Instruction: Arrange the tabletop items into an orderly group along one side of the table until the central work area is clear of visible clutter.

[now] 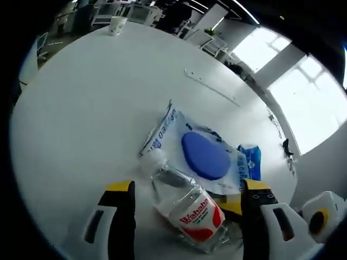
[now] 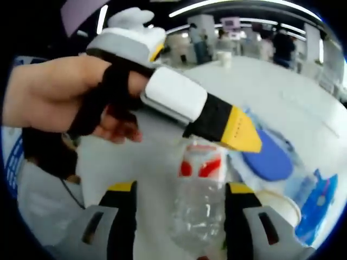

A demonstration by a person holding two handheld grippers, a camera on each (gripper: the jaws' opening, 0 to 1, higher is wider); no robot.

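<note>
The clear plastic water bottle lies on the white worktop between the spread left tongs, its base cut off by the near edge. Just beyond it lies a white wrapper with a blue disc and a blue packet; a paper cup stands far off. The right gripper view shows the bottle blurred between the spread right tongs, with a hand holding the left tongs above.

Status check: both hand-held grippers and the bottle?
Left hand-held gripper open, straddling the bottle. Right hand-held gripper open around it too. White pouch lies just beyond.
</note>
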